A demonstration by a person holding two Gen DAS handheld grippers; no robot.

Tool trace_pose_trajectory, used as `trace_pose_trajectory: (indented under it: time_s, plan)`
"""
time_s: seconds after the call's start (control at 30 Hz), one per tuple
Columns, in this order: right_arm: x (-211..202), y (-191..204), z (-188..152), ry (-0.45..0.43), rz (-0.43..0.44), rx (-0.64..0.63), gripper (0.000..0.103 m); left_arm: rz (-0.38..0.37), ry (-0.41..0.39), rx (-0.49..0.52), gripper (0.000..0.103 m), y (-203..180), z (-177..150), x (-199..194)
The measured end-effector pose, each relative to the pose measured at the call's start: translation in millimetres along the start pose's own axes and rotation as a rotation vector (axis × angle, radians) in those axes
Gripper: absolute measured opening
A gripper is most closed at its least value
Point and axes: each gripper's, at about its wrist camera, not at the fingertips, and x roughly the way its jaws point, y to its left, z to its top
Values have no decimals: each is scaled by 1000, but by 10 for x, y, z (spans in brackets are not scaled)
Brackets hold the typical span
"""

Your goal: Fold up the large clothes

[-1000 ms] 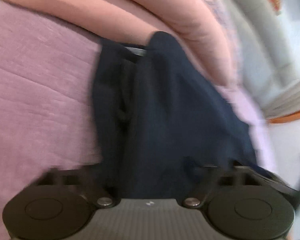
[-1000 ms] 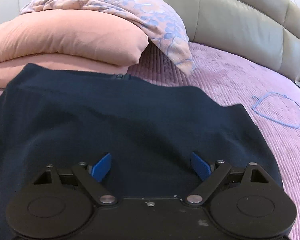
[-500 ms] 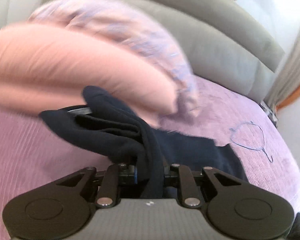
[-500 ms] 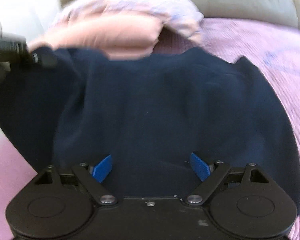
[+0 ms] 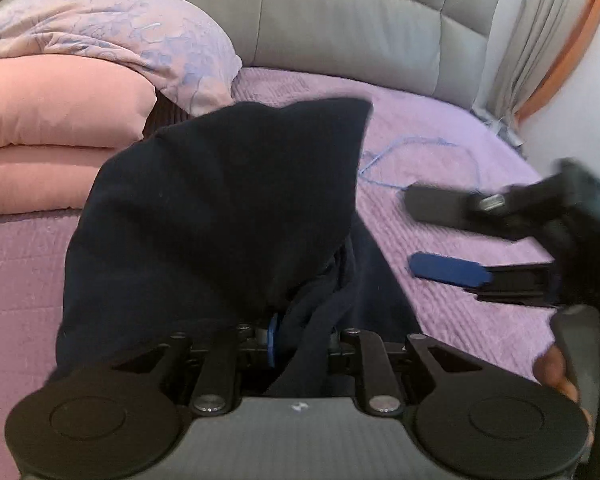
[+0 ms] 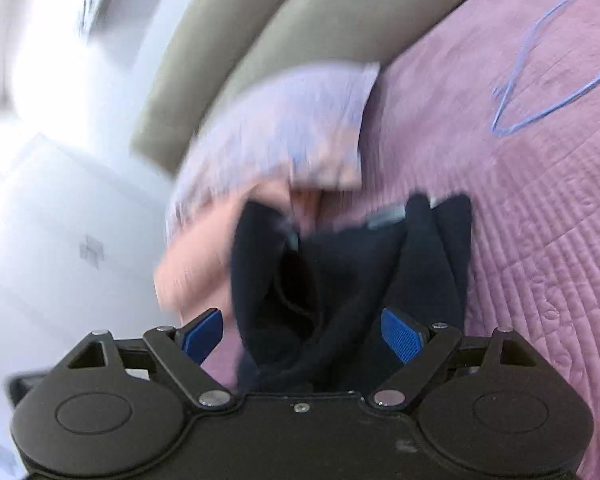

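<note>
Gripping a bunched fold of the dark navy garment [image 5: 228, 208], the left gripper [image 5: 296, 336] has its jaws drawn close on the cloth, having just closed on it; the fabric rises from the pads in a peaked drape and falls back to the purple quilted bedspread [image 5: 440, 128] beneath. The right gripper [image 6: 300, 330] stands with its blue pads [image 6: 400, 334] spread wide; a hanging fold of the garment [image 6: 340, 272] lies between them, and the pads do not press on it; in the left wrist view this gripper [image 5: 440, 236] is over the bedspread at right, blurred, with fingers of the person's hand [image 5: 556, 372] on its grip. Garment: plain dark knit, creased into soft vertical folds; a pale label shows near its far edge in the right wrist view. Beyond it, two pink pillows [image 5: 52, 128] stacked at left, a floral lilac quilt [image 5: 112, 40] over them; a padded grey headboard [image 5: 360, 32] behind; a blue wire hanger [image 5: 420, 160] flat on the bedspread, right of the garment; curtain [image 5: 540, 40] at far right. Bare bedspread lies to the right and near left; the right wrist view is heavily blurred.
</note>
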Motion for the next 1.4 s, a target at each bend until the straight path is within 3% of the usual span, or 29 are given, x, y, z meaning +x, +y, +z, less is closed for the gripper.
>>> trace_pose_trajectory:
  time_s: [0.13,0.23,0.27,0.3,0.33,0.37,0.43,0.5,0.63,0.7,0.77,0.83,0.87,0.9,0.93,1.0,1.03,1.1,1.13,1.2,1.27,1.3,1.33,1.4]
  plan:
    - [257,2,-59,73,120,-39,103,27,3,46,24,-103,-22,-25]
    - [504,154,104,76,99,-93,103,38,17,96,24,-157,-83,-78]
    - [573,174,165,81,93,-92,97,36,19,100,25,-163,-88,-108]
    - [646,188,234,78,74,-70,82,35,27,101,26,-149,-86,-150]
    - [736,168,301,70,59,-52,15,35,38,100,30,-127,-77,-210]
    - [796,221,324,64,5,-53,20,27,42,94,35,-100,-54,-275]
    - [856,329,333,28,-77,-60,19,4,67,86,46,-74,12,-467]
    - [770,400,412,-24,-66,-59,18,-5,84,80,70,-30,89,-692]
    - [527,246,611,-79,-96,-37,18,-85,-49,61,82,180,190,-1369]
    - [468,14,641,-75,-155,13,18,-33,-105,44,97,329,203,-1487]
    - [450,-226,637,-73,-221,51,13,29,-103,42,98,512,205,-1386]
    - [411,-438,603,-72,-226,124,14,25,-12,-6,94,719,169,-1122]
    - [392,-510,578,-56,-205,158,16,4,46,-34,79,812,136,-944]
    - [365,-536,572,-43,-190,166,19,-29,115,-60,56,890,94,-740]
    - [327,-515,554,-32,-181,162,29,-56,174,-84,50,949,38,-552]
    - [211,-396,517,-16,-207,139,63,-26,223,-77,52,967,-82,-312]
    - [134,-326,481,-13,-221,123,87,1,220,-33,52,919,-128,-289]
    - [-13,-157,330,-8,-222,83,98,20,202,53,52,783,-184,-326]
    - [18,-73,253,19,-208,57,99,23,193,92,52,719,-203,-351]
    - [122,58,63,140,-169,7,99,32,191,123,52,628,-265,-398]
    - [318,165,-121,236,-185,-42,101,40,191,123,52,613,-294,-394]
    - [381,208,-192,240,-218,-81,91,39,190,116,52,629,-292,-391]
    - [381,242,-249,196,-285,-96,23,36,192,102,52,632,-308,-428]
    - [241,239,-251,110,-258,15,19,25,208,65,53,660,-255,-543]
